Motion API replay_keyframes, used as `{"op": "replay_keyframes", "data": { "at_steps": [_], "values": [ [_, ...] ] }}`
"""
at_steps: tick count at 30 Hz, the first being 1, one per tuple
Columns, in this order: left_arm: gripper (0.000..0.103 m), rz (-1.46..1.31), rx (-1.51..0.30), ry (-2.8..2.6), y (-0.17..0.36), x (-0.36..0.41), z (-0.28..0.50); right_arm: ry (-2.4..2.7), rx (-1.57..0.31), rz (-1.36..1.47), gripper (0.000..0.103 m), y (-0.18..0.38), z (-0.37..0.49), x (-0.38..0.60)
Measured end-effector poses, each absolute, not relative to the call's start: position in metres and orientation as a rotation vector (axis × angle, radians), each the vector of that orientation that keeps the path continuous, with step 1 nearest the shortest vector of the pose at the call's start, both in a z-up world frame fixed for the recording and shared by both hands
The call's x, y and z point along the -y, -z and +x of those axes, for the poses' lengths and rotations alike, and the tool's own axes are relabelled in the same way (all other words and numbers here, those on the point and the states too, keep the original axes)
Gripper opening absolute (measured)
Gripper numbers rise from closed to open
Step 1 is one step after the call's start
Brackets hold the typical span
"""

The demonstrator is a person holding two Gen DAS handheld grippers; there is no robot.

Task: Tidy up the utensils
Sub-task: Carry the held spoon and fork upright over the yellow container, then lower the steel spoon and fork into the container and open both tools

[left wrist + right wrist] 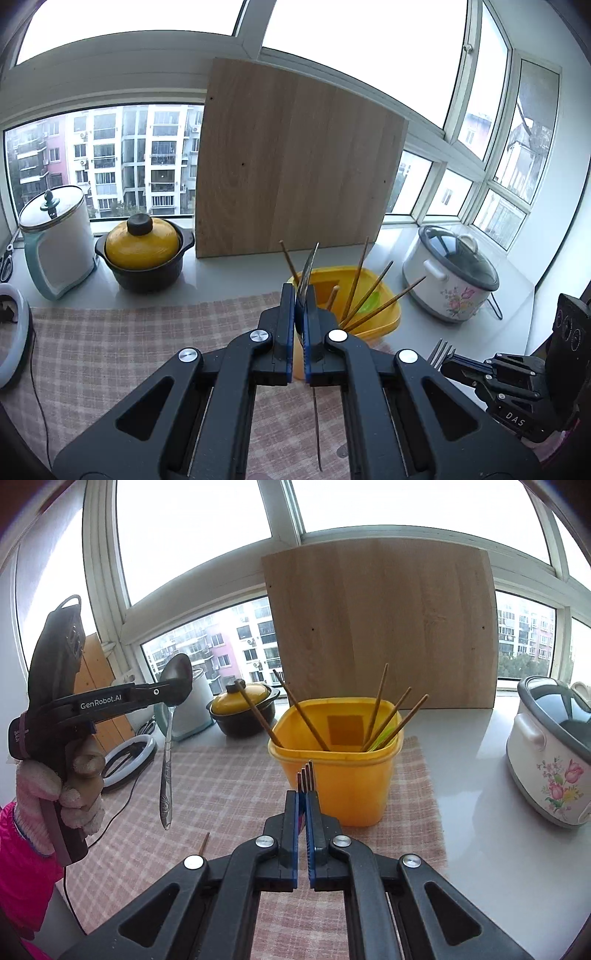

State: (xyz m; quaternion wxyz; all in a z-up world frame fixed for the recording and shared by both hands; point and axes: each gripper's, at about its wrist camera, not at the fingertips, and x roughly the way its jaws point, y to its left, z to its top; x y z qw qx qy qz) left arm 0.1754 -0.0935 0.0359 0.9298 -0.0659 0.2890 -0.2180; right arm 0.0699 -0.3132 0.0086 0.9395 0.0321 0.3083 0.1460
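Observation:
A yellow plastic bin (343, 775) stands on the checked cloth (229, 775) and holds several brown chopsticks (380, 709); it also shows in the left wrist view (369, 295). My left gripper (301, 295) is shut on a steel spoon (168, 753), bowl up, handle hanging down, held left of the bin. My right gripper (304, 801) is shut on a steel fork (306, 775), tines up, just in front of the bin. The fork also shows in the left wrist view (441, 350). One loose chopstick (204, 843) lies on the cloth.
A wooden board (295, 158) leans on the window behind the bin. A white floral slow cooker (550, 753) stands at the right. A yellow-lidded black pot (144, 251) and a white kettle (55, 240) stand at the left. A ring light (129, 757) lies at the cloth's left edge.

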Motion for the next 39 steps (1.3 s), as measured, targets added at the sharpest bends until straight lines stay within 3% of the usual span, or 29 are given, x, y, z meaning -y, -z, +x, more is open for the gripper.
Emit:
{"op": "replay_keyframes", "data": {
  "at_steps": [19,39],
  "values": [
    [0.001,-0.155,-0.465,0.400,-0.076,0.136,0.236,-0.302,-0.487,0.030,0.000,-0.070,0.072,0.354],
    [0.001,-0.109,-0.407,0.226,-0.041,0.197,0.243,-0.265,-0.387,-0.077,0.000,-0.103,0.147,0.361]
  ]
}}
